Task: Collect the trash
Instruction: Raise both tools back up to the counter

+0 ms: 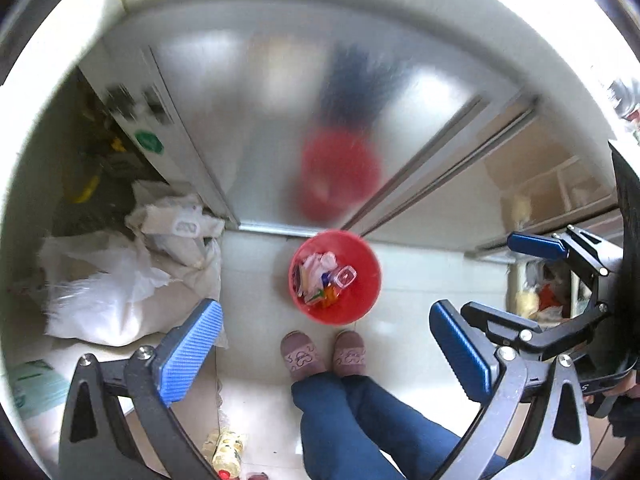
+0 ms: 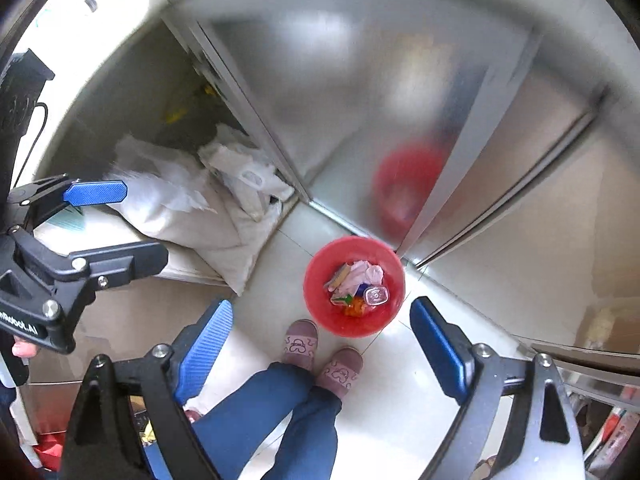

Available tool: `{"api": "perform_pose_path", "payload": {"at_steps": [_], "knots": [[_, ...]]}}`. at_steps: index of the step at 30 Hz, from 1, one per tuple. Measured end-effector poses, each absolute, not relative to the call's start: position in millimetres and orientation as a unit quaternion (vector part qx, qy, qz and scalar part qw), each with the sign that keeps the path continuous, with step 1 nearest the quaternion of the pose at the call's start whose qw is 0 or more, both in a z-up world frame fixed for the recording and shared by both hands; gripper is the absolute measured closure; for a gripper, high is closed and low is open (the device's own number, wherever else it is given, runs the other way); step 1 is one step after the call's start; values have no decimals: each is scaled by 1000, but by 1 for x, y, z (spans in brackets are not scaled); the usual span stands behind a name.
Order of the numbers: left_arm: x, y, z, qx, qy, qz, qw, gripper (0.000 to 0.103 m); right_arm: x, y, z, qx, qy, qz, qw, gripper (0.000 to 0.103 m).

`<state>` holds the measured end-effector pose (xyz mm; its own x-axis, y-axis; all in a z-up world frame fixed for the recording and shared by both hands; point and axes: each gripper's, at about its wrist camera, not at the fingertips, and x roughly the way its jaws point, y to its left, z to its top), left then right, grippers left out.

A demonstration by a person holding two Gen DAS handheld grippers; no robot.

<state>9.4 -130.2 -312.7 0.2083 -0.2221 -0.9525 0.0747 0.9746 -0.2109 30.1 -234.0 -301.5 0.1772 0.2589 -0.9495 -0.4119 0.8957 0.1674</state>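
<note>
A red bin [image 1: 362, 294] stands on the tiled floor far below both grippers; it also shows in the right wrist view [image 2: 390, 318]. Inside lie crumpled tissues [image 1: 318, 264], a clear plastic lid [image 1: 346, 278] and coloured wrappers [image 1: 326, 296]. My left gripper [image 1: 324, 356] is open and empty, high above the bin. My right gripper [image 2: 320, 352] is open and empty, also high above it. Each gripper shows in the other's view, the right one in the left wrist view [image 1: 560, 280] and the left one in the right wrist view [image 2: 80, 224].
The person's slippered feet [image 1: 324, 354] stand just in front of the bin. A metal cabinet door [image 1: 280, 120] rises behind it. White plastic bags [image 1: 120, 288] are piled at the left. Shelves with clutter [image 1: 540, 300] stand at the right.
</note>
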Motion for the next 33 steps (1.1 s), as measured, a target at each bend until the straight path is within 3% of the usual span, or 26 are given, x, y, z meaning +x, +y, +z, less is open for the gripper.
{"api": "perform_pose_path", "payload": {"at_steps": [7,16,33], "knots": [[2,-131,-219,-74,584,-98,803,0,28,-245,-214,-39,575,200,793,1],[14,-124,-137,-80,541,-69,834,0,42,-239,-141,-58,522,206,826,1],[136,-47,-88,-80,503,-38,860,0,157,-212,-89,-34,477,211,852,1]]}}
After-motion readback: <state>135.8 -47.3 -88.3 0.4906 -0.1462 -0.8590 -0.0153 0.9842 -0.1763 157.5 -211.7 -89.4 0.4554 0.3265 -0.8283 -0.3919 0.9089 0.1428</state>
